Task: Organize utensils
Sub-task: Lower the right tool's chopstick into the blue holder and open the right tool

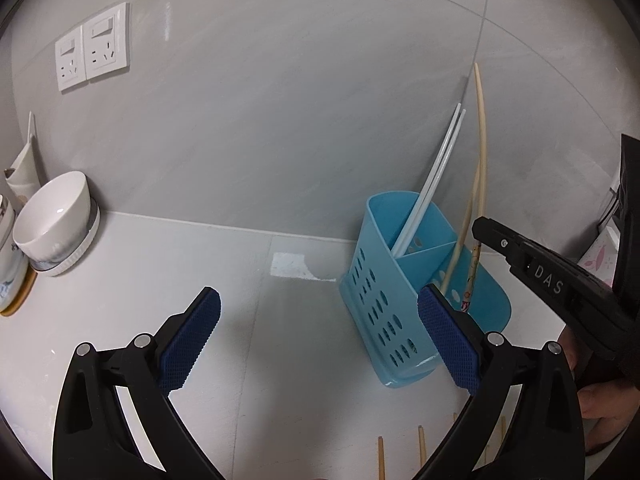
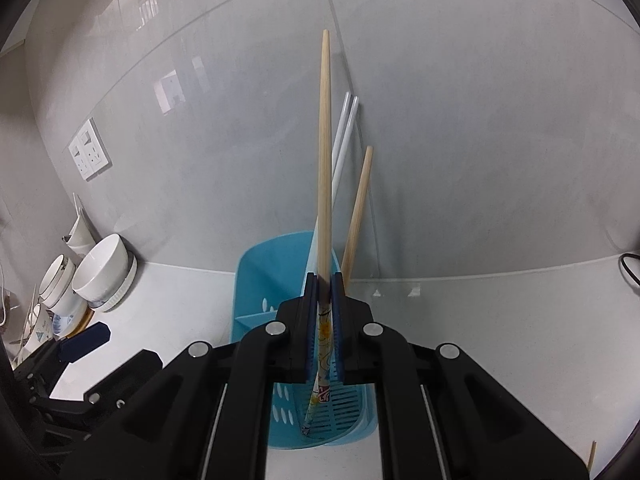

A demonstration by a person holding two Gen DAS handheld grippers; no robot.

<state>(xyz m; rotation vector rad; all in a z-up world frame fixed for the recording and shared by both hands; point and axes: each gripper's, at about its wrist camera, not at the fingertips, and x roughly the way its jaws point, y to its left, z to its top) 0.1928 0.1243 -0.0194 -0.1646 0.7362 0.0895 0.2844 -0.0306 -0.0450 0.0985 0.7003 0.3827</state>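
Observation:
A blue perforated utensil holder [image 1: 384,300] stands on the white counter by the wall; it also shows in the right wrist view [image 2: 256,264]. Two white chopsticks [image 1: 432,184] lean in its far compartment. My right gripper [image 2: 325,292] is shut on a long wooden chopstick [image 2: 325,140] with a patterned tip, its tip down inside the holder. A second wooden chopstick [image 2: 358,208] leans in the holder beside it. My left gripper [image 1: 320,320] is open and empty, just left of the holder. The right gripper's finger [image 1: 532,264] reaches over the holder.
White bowls on a saucer [image 1: 56,224] stand at the left by the wall, with more dishes beside them. Wall sockets [image 1: 92,46] sit upper left. Several wooden chopsticks [image 1: 400,452] lie on the counter near the front edge. A black cable [image 2: 628,268] is at the right.

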